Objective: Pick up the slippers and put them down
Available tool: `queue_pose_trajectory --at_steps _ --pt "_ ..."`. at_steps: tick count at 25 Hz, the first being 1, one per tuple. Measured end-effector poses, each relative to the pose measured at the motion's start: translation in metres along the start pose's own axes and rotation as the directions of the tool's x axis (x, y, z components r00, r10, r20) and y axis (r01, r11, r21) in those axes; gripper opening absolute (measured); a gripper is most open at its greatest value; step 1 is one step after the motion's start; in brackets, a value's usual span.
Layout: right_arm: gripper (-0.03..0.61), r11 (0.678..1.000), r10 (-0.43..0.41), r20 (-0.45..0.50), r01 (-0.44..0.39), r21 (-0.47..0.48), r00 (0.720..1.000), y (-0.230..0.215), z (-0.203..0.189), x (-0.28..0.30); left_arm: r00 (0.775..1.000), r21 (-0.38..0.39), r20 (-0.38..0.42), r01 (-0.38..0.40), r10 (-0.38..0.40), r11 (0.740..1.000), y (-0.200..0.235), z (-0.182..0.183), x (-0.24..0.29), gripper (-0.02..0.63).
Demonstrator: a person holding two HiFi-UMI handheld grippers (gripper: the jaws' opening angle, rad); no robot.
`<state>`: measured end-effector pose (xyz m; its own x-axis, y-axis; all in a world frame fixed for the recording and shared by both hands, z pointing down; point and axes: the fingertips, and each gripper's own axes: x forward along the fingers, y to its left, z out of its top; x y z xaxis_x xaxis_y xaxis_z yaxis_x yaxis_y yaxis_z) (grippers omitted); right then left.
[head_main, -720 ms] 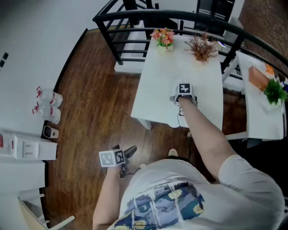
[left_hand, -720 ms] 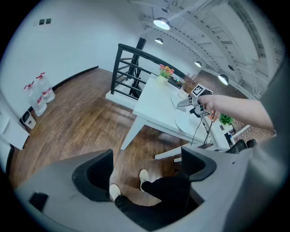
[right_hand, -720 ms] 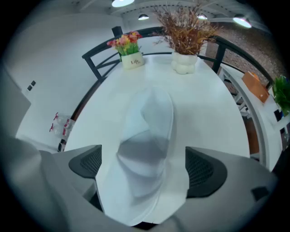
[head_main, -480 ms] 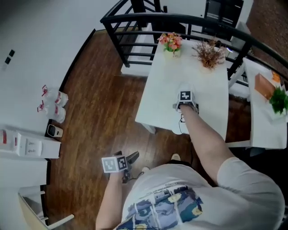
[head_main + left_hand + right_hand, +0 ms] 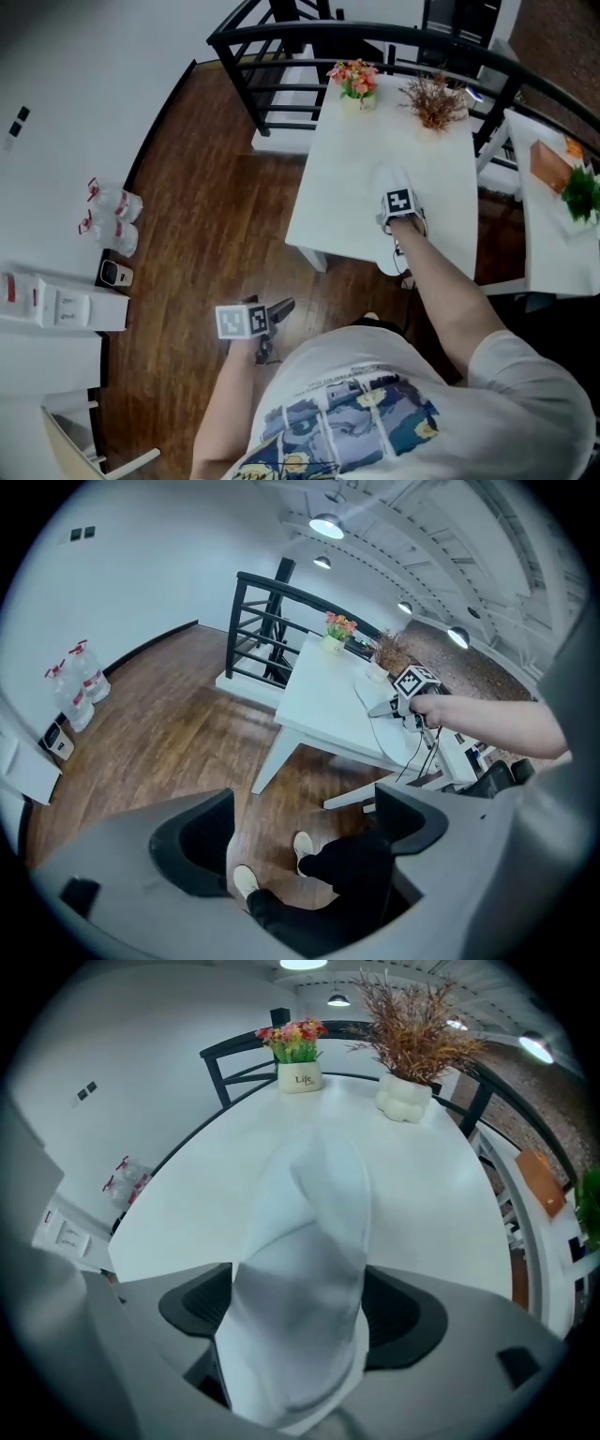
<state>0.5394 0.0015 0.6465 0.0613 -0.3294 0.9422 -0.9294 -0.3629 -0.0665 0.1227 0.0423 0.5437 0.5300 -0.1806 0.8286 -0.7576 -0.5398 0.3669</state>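
1. The slippers (image 5: pixel 305 1260) are plain white, of soft, thin cloth with a rounded closed toe. They look like two layers pressed flat together.
2. They are clamped near the heel end between the jaws of the right gripper (image 5: pixel 401 208), whose pads press on both sides.
3. The toe end (image 5: pixel 389 178) points away over the white table (image 5: pixel 342 187), and the heel end reaches past the table's near edge.
4. It cannot be told whether the toe end rests on the tabletop or hangs just above it.
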Motion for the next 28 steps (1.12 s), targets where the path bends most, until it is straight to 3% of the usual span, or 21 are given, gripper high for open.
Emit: queue_pose_trajectory --at_steps 7,13,19,24,28 --pt "0.434 0.995 0.069 0.065 -0.073 0.061 0.995 0.013 -0.023 -0.035 0.999 0.03 -0.005 0.04 -0.04 0.999 0.027 -0.013 -0.014 0.469" --pt "0.434 0.99 0.143 0.108 -0.142 -0.009 0.984 0.074 -0.02 -0.072 0.998 0.04 0.013 0.066 -0.067 0.997 0.048 -0.01 -0.025 0.469" --pt "0.434 0.947 0.239 0.083 -0.213 -0.24 0.968 0.223 -0.021 -0.091 0.996 -0.031 0.072 0.046 -0.043 0.998 0.119 -0.026 -0.063 0.469" --pt "0.431 0.875 0.31 0.026 -0.275 -0.398 0.95 0.37 -0.038 -0.076 0.997 -0.099 0.079 0.011 -0.003 0.995 0.207 -0.066 -0.097 0.469" --pt "0.431 0.802 0.35 -0.096 -0.35 -0.483 0.932 0.472 -0.053 -0.025 0.995 -0.246 0.084 -0.025 0.047 0.969 0.272 -0.094 -0.099 0.469"
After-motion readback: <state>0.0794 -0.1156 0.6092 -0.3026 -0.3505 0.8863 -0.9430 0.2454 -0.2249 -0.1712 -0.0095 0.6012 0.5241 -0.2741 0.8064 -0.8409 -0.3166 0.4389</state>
